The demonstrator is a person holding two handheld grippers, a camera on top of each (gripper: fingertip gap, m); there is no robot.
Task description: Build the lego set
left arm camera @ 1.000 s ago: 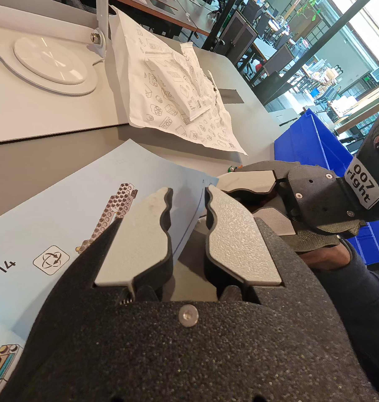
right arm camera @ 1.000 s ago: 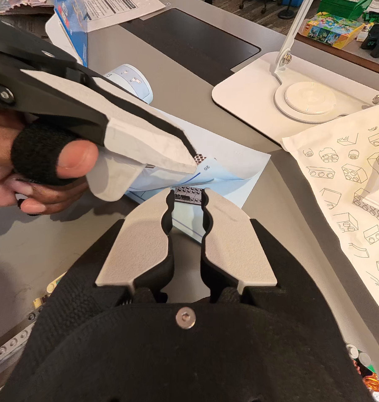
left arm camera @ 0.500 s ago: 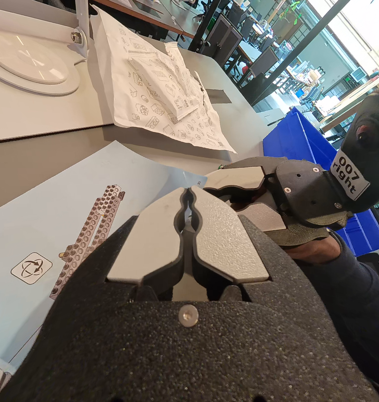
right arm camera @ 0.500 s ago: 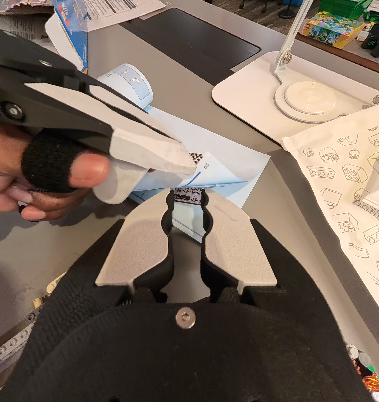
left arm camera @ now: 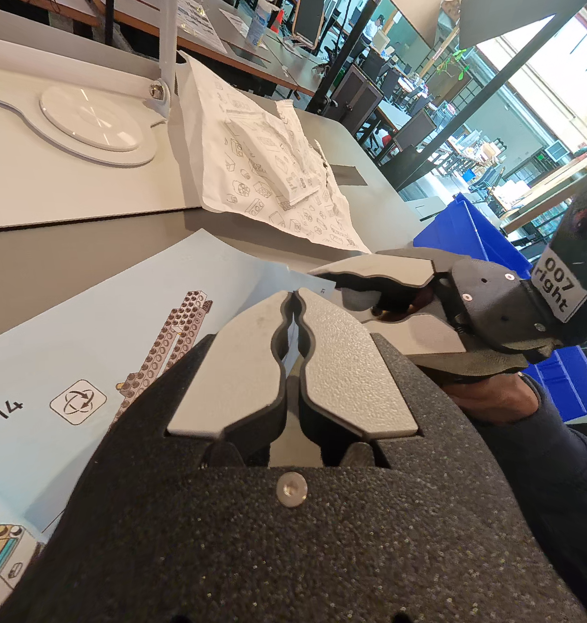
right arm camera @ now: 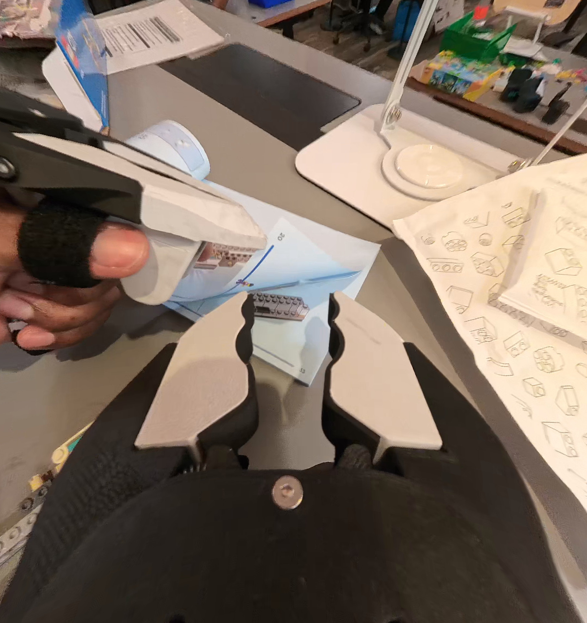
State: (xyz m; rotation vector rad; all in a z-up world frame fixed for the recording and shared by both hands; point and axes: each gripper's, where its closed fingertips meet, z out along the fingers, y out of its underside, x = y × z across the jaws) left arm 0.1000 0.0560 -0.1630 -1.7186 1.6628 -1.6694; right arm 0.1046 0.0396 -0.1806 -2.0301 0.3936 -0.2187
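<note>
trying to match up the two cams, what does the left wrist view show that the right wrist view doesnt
Only the left wrist view: a blue bin behind the right gripper, and the open booklet page with a brown brick tower drawing. Only the right wrist view: a black mat, a blue box, the left hand. Both: light blue booklet, white lamp base, printed paper bags, left gripper shut on a lifted page.

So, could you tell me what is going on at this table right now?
A person is working with two handheld grippers over a light blue instruction booklet on a grey table. The left gripper is shut on one of the booklet's pages, holding it lifted and curled. The right gripper hovers open just above the booklet's lower corner, gripping nothing. A white paper bag printed with brick drawings and a white lamp base lie beside them.
</note>
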